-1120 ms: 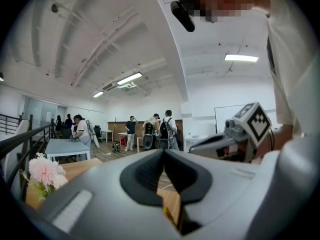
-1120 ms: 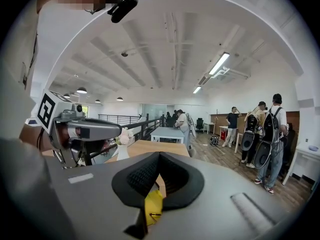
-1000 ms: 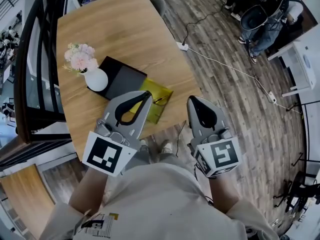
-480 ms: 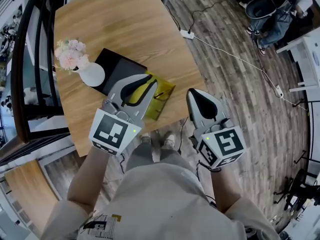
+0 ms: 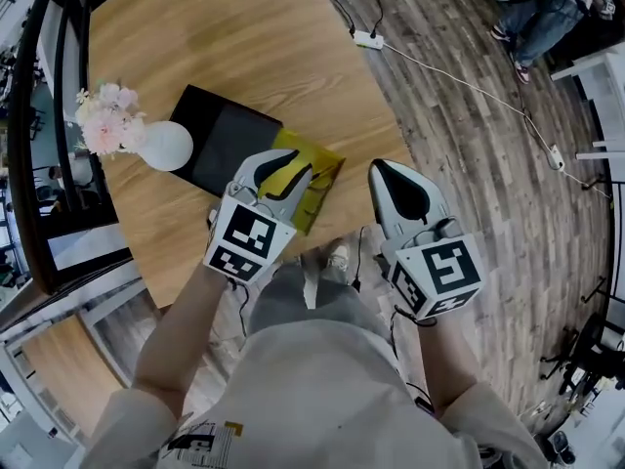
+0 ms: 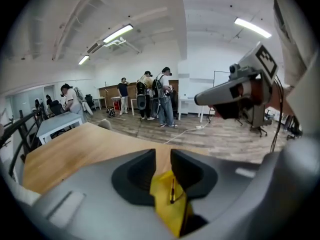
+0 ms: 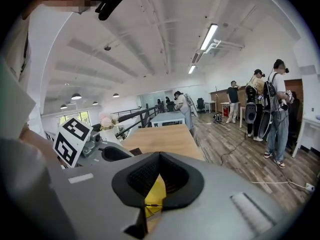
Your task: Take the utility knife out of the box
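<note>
A yellow box (image 5: 320, 176) lies at the table's near edge, against a flat black box (image 5: 229, 143). A thin dark line shows on the yellow box (image 6: 165, 199) in the left gripper view. I cannot make out the utility knife. My left gripper (image 5: 291, 164) hangs over the yellow box. Its jaws have just been opening and stand apart (image 6: 163, 156); the box shows through the gap, and nothing is pressed between the pads. My right gripper (image 5: 377, 168) is to the right of the box at the table's edge, tips together (image 7: 160, 155) on nothing.
A white vase (image 5: 166, 147) with pink flowers (image 5: 103, 120) stands left of the black box. The wooden table (image 5: 225, 37) stretches away beyond them. A cable and power strip (image 5: 369, 39) lie on the floor to the right. People stand far off across the room.
Both grippers have sunk toward the table. The left one has come over the yellow box, and its jaws, shut a second ago, now stand apart. The right stays shut.
</note>
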